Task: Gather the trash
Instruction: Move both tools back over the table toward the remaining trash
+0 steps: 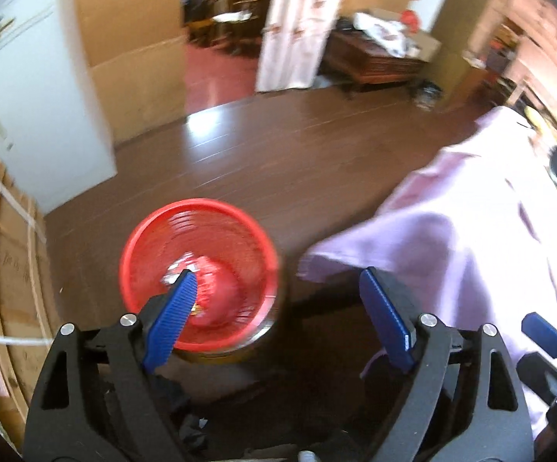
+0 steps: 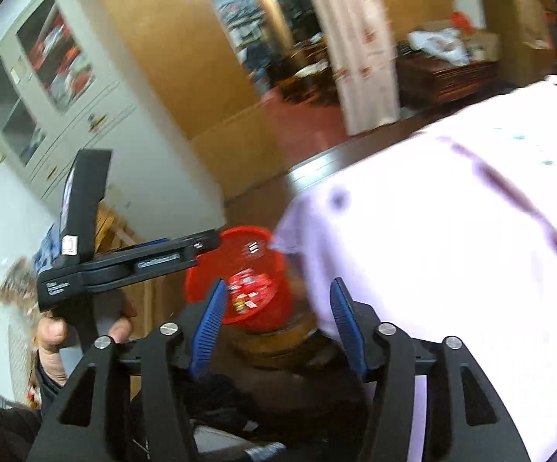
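Brown wood floor [image 1: 263, 154] w/ red bin [image 1: 199, 273] on it, wrappers [image 2: 249, 288] inside. Left gripper [image 1: 278, 308] & right gripper [image 2: 278, 313] both spread apart, nothing between the jaws, above bin.

Motion blur smears both views — the wrappers [image 2: 248, 288] in the red basket [image 1: 155, 231] cannot be read. The pale cloth [image 2: 451, 250] hides the bench beneath, and runs off the right edge.
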`<state>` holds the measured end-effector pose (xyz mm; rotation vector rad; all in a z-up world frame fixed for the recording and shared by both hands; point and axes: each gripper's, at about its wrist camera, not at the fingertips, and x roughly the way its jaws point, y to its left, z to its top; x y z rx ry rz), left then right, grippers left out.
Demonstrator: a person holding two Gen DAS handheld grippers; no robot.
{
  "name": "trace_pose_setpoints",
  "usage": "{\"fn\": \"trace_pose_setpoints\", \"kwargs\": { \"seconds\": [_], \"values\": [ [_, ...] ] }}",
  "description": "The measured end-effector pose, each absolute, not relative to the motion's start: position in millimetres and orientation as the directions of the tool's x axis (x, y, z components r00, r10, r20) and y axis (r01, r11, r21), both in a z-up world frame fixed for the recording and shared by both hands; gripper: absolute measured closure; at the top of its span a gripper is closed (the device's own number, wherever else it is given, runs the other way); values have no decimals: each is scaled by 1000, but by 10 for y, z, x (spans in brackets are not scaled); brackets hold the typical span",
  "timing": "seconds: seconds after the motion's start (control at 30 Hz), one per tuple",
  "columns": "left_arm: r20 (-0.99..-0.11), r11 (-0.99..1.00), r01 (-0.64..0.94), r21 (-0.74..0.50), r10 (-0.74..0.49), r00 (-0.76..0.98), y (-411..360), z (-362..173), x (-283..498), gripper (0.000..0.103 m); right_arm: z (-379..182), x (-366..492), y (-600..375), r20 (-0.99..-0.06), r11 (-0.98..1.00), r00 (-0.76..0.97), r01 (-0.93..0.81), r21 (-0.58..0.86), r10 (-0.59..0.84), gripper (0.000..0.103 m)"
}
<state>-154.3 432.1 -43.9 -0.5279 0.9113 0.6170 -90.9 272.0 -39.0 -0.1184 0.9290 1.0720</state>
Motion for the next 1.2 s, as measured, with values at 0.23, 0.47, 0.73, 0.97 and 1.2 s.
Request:
{"fn": "trace_pose_setpoints", "kwargs": {
  "seconds": [0.23,0.47,0.73,0.97,1.2],
  "values": [
    [-815,859,-495,-132,190,548,3433,-188,-1042,16,-154,-642,1491,-663,680,359,-661,316,657,39],
    [-805,962,-254,-100,71,590,2373,-88,-510,15,-130,-419,158,-655,840,542,-450,303,526,34],
    [-803,997,18,-72,-69,592,1178,7,157,14,-316,-352,-932,-678,948,665,-180,263,314,33],
    [-813,983,153,-97,-167,558,501,-38,535,14,-422,-207,-1593,-702,976,693,-12,216,164,33],
    [-823,970,209,-124,-218,525,219,-99,735,14,-447,-73,-1891,-727,967,674,77,242,128,33]
  ]
}}
